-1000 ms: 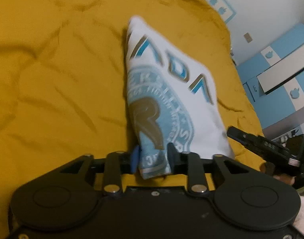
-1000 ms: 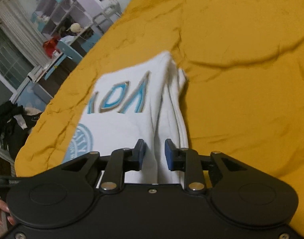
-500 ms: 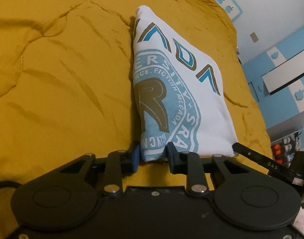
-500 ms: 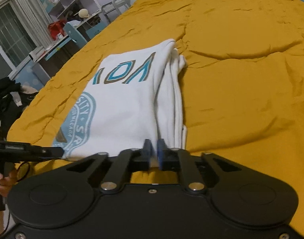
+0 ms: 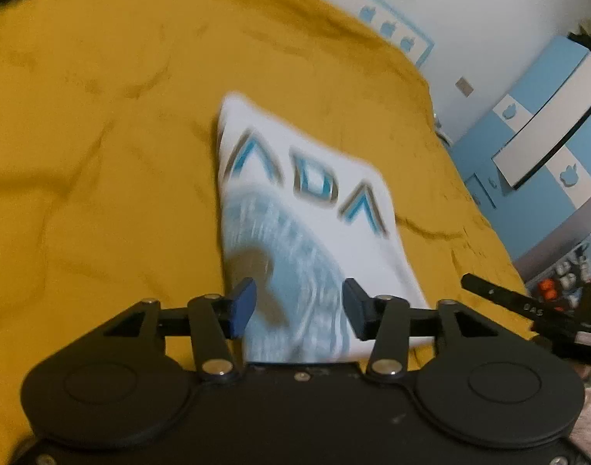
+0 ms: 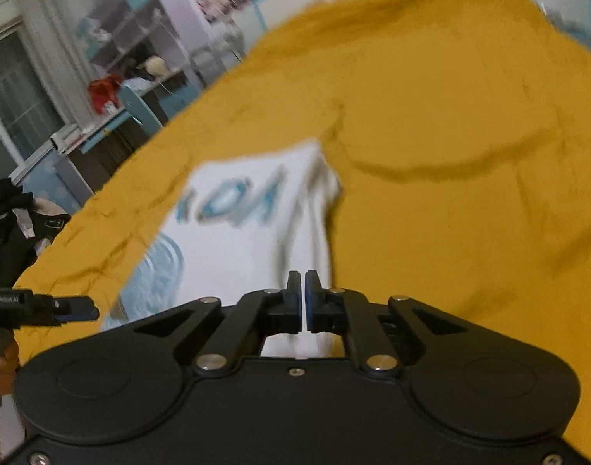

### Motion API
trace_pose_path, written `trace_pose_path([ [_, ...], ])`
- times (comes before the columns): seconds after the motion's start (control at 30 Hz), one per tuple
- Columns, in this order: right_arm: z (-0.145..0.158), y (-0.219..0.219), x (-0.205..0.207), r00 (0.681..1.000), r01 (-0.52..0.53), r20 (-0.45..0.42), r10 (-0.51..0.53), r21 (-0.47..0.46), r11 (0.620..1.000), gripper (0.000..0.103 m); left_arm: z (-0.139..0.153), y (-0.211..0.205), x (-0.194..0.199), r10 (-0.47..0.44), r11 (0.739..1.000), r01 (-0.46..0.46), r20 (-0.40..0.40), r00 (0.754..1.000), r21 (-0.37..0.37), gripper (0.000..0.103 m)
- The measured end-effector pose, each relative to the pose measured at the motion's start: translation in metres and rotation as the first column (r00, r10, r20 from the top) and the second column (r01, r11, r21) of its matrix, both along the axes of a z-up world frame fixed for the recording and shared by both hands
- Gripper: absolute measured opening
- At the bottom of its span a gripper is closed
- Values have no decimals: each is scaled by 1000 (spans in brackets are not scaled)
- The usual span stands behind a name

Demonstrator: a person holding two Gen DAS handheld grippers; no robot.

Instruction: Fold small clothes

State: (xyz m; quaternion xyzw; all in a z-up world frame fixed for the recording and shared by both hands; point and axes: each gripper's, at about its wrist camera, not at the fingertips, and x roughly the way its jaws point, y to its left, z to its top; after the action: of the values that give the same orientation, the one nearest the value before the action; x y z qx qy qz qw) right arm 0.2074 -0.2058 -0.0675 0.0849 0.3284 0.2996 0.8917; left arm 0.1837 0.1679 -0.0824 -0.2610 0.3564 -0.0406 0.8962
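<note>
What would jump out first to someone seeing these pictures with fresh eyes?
The mustard-yellow bedspread fills nearly everything, and in its middle lies a folded white T-shirt with blue lettering and a round blue emblem. At the shirt's near edge, the left tool stands with its fingers wide apart, while the right tool has its fingers nearly together; whether it pinches cloth, I cannot tell.

One folded white T-shirt lay on one mustard-yellow bedspread. I carried two grippers: my left gripper with jaws spread, my right gripper with jaws pressed together. One blue-and-white cabinet stood behind.
</note>
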Motion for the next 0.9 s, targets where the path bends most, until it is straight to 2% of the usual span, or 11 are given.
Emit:
trace_pose_path([
  [0.07,10,22,7,998,17,53,-16,-22,1000,5,6,-4,17,42,998,-42,26,999,35,62],
  [0.13,15,46,19,995,48,88,-44,-47,998,10,10,-9,38,82,994,-85,61,995,63,76],
  [0.27,10,91,54,992,54,115,-46,-75,996,19,6,-19,86,87,987,-99,99,991,125,78],
  [0.37,-3,113,78,995,58,84,-49,-112,992,19,-11,-19,124,70,990,-73,35,997,117,66],
  [0.43,-18,120,96,998,54,27,-51,-143,988,19,-30,-17,145,66,992,-61,-42,997,108,48],
  [0.6,-50,120,114,997,61,-32,-69,-197,978,12,-63,-11,163,54,995,-44,-110,992,92,51],
  [0.77,-47,118,110,997,64,-35,-71,-183,981,14,-58,-9,165,72,996,-64,-109,991,69,51],
  [0.8,-41,120,106,997,66,-30,-73,-176,982,16,-53,-9,161,77,995,-69,-108,991,72,57],
  [0.83,-33,119,100,997,73,-25,-78,-166,983,34,-47,-12,154,85,994,-77,-101,991,80,74],
  [0.87,-25,117,93,996,84,-11,-86,-150,985,61,-40,-13,146,94,992,-86,-91,991,87,86],
  [0.9,-17,112,83,995,104,14,-103,-124,987,74,-32,-17,136,112,990,-104,-82,990,101,103],
])
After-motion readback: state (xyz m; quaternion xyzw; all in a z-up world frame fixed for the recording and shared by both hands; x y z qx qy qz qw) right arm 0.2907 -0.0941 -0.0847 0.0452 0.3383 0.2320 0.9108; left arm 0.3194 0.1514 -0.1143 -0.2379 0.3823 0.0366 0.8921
